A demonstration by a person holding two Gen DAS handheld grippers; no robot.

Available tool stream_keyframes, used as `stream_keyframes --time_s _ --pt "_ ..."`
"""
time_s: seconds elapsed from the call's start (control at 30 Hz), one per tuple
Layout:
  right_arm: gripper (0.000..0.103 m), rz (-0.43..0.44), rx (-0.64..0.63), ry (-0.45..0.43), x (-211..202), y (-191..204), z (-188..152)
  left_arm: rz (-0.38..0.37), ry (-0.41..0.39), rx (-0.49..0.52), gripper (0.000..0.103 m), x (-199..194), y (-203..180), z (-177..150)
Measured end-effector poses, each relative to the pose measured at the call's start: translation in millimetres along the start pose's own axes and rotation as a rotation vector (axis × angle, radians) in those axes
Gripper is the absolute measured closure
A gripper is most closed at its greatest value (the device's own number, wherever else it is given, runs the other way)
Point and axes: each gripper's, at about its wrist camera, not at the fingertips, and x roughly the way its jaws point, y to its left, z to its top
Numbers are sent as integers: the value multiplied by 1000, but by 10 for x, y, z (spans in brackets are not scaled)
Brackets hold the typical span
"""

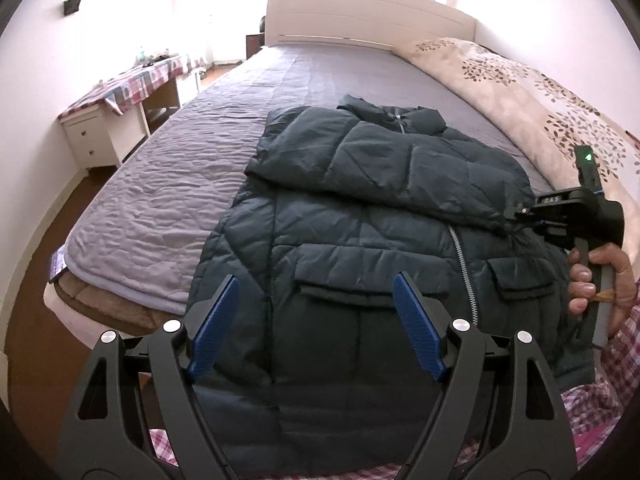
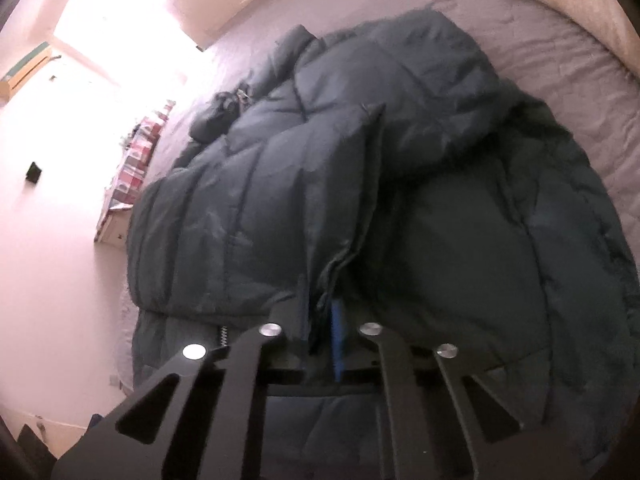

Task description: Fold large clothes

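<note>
Filling most of both views, bed (image 1: 168, 160) with a grey-lilac quilted cover; white headboard (image 1: 360, 12) at the far end, a beige leaf-print duvet (image 1: 540, 92) bunched along the bed's right side. Dark teal quilted jacket (image 1: 360, 220) lies on the near part of the bed, front up, collar toward the headboard, hem toward the person; zipper (image 1: 460, 256) runs down the front, with a flap pocket on either side of it. One sleeve (image 1: 380, 164) is folded across the chest, its cuff end reaching the jacket's right edge. Beside the bed on the left, a white bench with drawers (image 1: 92, 136) carrying a checked cloth. Left claw (image 1: 316, 308) hovers over the lower front of the jacket, blue pads wide apart, nothing between them, not touching the fabric as far as can be seen. Right claw (image 2: 320, 320) is narrowed to a slim gap and pinches a fold of jacket fabric at the sleeve's cuff end; one blue pad (image 2: 337, 340) shows edge-on against the cloth. In the left wrist view the right claw (image 1: 520, 214) sits at the jacket's right edge, held by a hand (image 1: 600, 284) with a plaid sleeve below it.
</note>
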Motion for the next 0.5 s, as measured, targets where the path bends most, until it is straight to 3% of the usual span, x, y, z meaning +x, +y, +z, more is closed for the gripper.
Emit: stream_keyframes --time_s 0.5 --pt "95 -55 27 -61 -189 -162 -16 13 3 18 25 -28 -14 -1"
